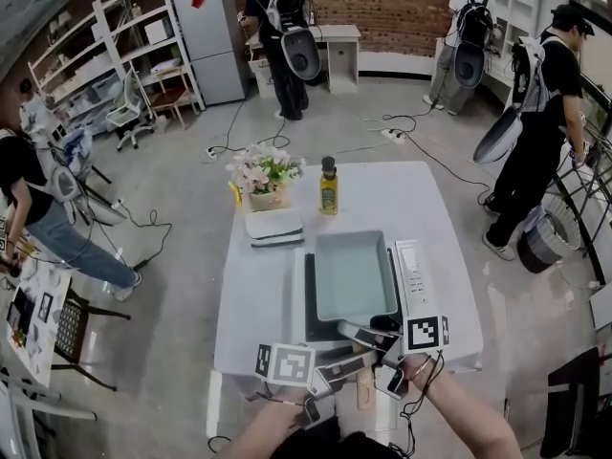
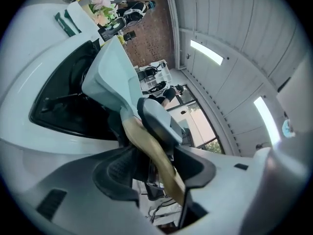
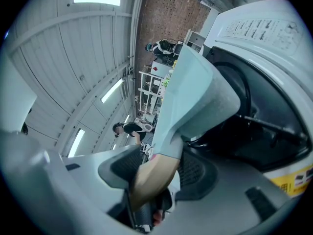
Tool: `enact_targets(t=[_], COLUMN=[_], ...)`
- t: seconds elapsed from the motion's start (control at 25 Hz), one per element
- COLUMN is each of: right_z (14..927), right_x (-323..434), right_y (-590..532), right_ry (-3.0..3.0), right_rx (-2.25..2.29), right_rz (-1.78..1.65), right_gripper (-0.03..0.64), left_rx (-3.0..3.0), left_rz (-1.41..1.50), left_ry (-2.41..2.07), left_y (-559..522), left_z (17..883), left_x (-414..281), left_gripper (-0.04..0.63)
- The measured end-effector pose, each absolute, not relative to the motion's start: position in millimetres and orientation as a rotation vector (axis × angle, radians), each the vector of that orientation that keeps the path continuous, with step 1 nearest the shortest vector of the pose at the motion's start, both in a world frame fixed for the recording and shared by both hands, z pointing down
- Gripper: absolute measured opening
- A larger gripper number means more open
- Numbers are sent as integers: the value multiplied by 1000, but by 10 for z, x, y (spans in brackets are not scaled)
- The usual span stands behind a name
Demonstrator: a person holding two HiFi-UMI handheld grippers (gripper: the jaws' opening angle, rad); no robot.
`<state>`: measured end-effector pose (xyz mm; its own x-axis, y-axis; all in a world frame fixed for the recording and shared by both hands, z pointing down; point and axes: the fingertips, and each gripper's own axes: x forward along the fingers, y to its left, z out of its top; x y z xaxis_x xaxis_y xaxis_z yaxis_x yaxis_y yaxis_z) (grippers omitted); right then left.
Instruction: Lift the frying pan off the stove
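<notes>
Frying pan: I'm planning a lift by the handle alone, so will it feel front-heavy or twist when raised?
Probably front-heavy: the frying pan is a deep square body on one long wooden handle, so it may dip at the far side. It looks rigid, not floppy. The smooth handle could rotate in the right claw clamped on it.

White rectangular worktop: white single-burner electric stove at near centre. Over the stove: pale blue square frying pan, its wooden pan handle toward the near edge. Behind the pan: glass oil bottle. Left of the bottle: potted flowers; before them, left of the stove, a flat white stack. The handle passes between the jaws of both left gripper and right gripper.
</notes>
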<state>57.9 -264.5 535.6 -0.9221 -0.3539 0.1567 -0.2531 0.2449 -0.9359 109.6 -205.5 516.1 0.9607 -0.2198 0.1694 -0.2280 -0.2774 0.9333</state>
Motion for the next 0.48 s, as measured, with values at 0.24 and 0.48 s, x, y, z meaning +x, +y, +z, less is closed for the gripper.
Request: enact_targets(t=[0.24,0.48], right_z=[5356,5347], right_x=[540,552], right_y=[-2625,-2643], right_ry=[2396,2378], right_rx=[-575,-554], right_rz=[-1804,-1804], right_gripper=[221,217], left_rx=[1850,1832], left_rz=[20,-13], left_ry=[-252,-193], left_y=[-2016,-2018], left_z=[5167,5137], left_x=[1124,1166], left_gripper=[221,190])
